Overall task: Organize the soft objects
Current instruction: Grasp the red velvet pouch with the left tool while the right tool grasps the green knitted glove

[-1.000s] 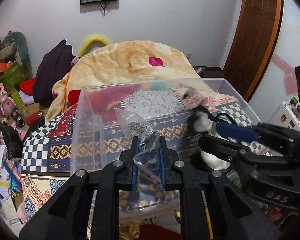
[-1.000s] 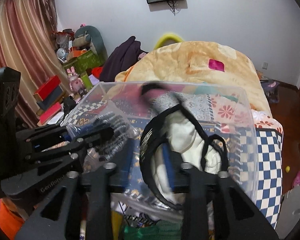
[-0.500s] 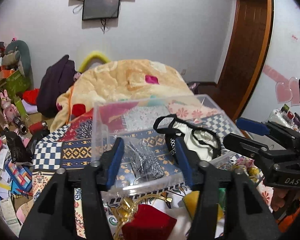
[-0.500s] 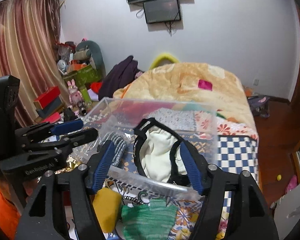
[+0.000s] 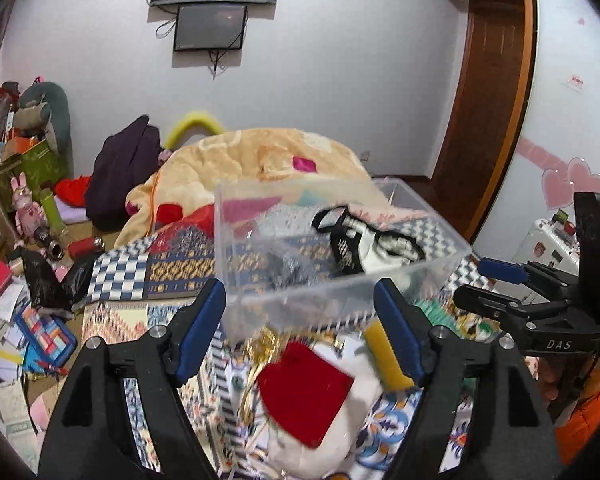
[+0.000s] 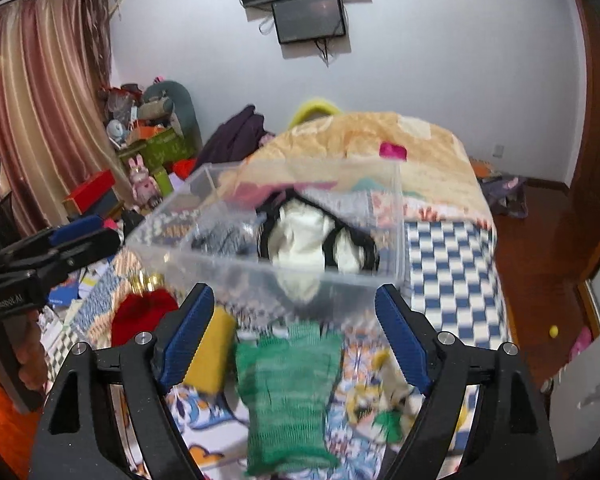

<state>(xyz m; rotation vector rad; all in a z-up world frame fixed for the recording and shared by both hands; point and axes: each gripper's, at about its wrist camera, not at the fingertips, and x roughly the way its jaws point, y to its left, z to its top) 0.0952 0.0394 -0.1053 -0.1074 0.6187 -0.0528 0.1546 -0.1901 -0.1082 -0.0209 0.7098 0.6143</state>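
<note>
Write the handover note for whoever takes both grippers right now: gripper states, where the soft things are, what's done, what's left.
Left gripper: open, empty, in front of the clear bin.
Right gripper: open, empty, also in front of the bin.
In the bin: a white garment with black trim and a grey item in a clear bag.
Outside the bin, on the patterned cover: red pouch, yellow piece, green knitted item, and a white plush thing under the pouch.
Done: two items binned.
Left: likely the red, yellow, green and white pieces.
</note>
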